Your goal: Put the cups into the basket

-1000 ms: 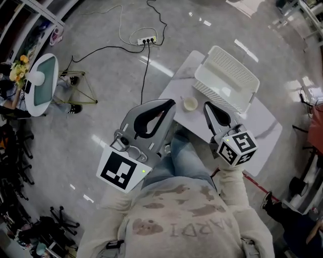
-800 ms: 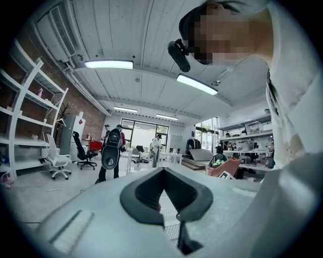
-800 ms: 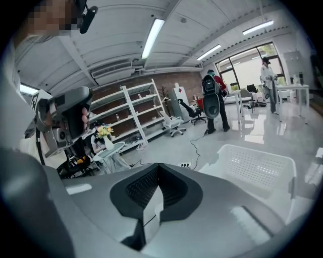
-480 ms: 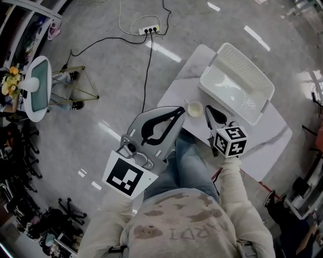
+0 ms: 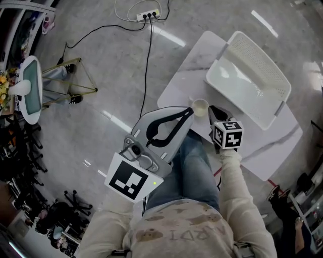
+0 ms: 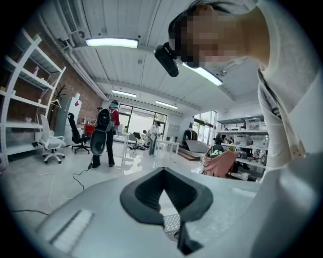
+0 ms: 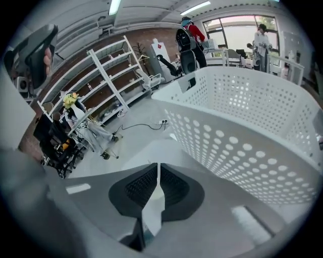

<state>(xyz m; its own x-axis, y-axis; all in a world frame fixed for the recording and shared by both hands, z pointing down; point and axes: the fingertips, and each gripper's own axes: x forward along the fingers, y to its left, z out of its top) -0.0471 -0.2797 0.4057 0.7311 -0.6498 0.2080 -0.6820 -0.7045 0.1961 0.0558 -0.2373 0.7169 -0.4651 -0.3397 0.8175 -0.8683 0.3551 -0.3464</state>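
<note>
One cream cup (image 5: pixel 200 106) stands upright near the front edge of the white marble table (image 5: pixel 186 75). Behind it to the right sits the white perforated basket (image 5: pixel 258 60), with nothing in it; in the right gripper view the basket wall (image 7: pixel 237 131) fills the space just ahead. My left gripper (image 5: pixel 190 111) points at the cup from the left, its tips close beside it, shut and holding nothing (image 6: pixel 162 170). On the cup's right is my right gripper (image 5: pixel 212 108), between cup and basket, also shut and holding nothing (image 7: pixel 158 165). Neither gripper view shows the cup.
A power strip with cables (image 5: pixel 146 15) lies on the floor beyond the table. At left are a small round table (image 5: pixel 28 88) and a gold wire frame (image 5: pixel 75 80). Office chairs (image 5: pixel 20 151) crowd the left edge. A person (image 6: pixel 103 133) stands far off.
Both grippers have closed in on the cup, the left from its left, the right from its right. The right gripper's marker cube has turned. The head camera has shifted.
</note>
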